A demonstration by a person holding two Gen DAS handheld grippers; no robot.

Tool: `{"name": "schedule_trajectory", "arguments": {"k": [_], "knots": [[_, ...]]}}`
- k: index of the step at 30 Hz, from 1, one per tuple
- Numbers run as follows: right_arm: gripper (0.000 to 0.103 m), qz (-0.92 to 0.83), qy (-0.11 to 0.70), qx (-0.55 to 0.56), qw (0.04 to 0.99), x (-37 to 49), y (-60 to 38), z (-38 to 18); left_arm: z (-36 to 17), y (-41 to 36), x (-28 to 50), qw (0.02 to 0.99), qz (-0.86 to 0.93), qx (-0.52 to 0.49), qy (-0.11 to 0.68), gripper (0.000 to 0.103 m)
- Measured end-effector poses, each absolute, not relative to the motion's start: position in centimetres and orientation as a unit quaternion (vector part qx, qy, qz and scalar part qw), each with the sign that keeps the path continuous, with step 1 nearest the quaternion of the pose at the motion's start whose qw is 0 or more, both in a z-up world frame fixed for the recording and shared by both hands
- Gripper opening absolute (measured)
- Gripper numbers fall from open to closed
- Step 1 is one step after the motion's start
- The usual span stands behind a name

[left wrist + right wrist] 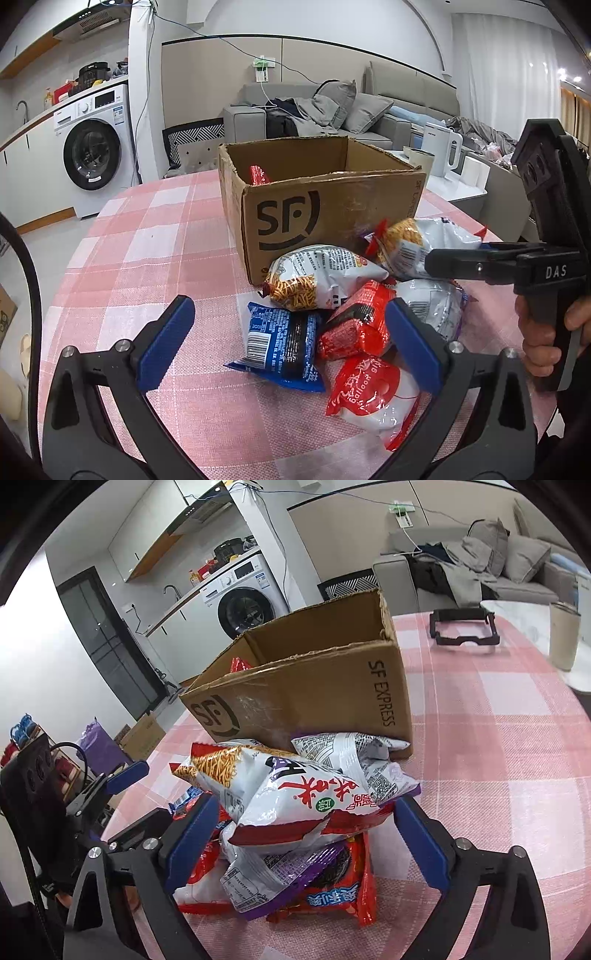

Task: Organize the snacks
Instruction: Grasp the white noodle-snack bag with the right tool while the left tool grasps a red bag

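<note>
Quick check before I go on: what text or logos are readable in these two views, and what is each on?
"SF": logo on the cardboard box.
"SF EXPRESS": box side panel.
"DAS": right gripper's body.
"balloon": red-and-white snack bag, upside down.
Large red Chinese characters: white noodle-snack bag.
Barcodes, fine print and washing machine labels: too small.

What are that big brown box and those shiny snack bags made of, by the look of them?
The box: brown corrugated cardboard, matte, with ragged torn top edges and a strip of glossy clear tape.
The snack bags, such as the white noodle bag: probably thin plastic film, glossy and crinkled, catching bright highlights.
The tablecloth: seemingly woven fabric, with visible weave.
</note>
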State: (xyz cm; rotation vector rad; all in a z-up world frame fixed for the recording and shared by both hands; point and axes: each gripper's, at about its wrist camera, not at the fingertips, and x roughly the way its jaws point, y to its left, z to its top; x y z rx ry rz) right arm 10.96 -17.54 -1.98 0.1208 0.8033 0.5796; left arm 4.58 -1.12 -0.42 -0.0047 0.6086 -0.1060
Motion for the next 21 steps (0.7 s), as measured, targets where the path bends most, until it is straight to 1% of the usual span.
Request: {"name": "schedule_trajectory", "arguments": {"k": [2,4,8,14,21], "knots": [[0.092,0.287,0.383,0.058,0.876,10.8,-17.5,-1.9,-0.5,-1.0,4.7,0.952,-0.053,-0.006,0.301,0.102],[0.088,0.308,0.381,0.060,0.870,10.4,-17.5,-1.6,-0.6,-0.8,4.9,0.951,-0.053,-0.009,0.304,0.102],[0.088,0.313,0.381,0.054,0.868,10.3,-17.3,-1.5,-0.7,-0.5,5.1,0.950,-0.053,-0.014,0.307,0.102],[0.088,0.302,0.395,0.089,0.863,11.4,-18.4,-2.2,-0.9,-0.5,5.2,0.949,-0.056,-0.013,0.311,0.102],[0.088,0.324,0.408,0.100,0.848,11.9,-17.5,-2.5,-1.1,-0.9,5.4,0.947,-0.064,-0.008,0.314,0.102]]}}
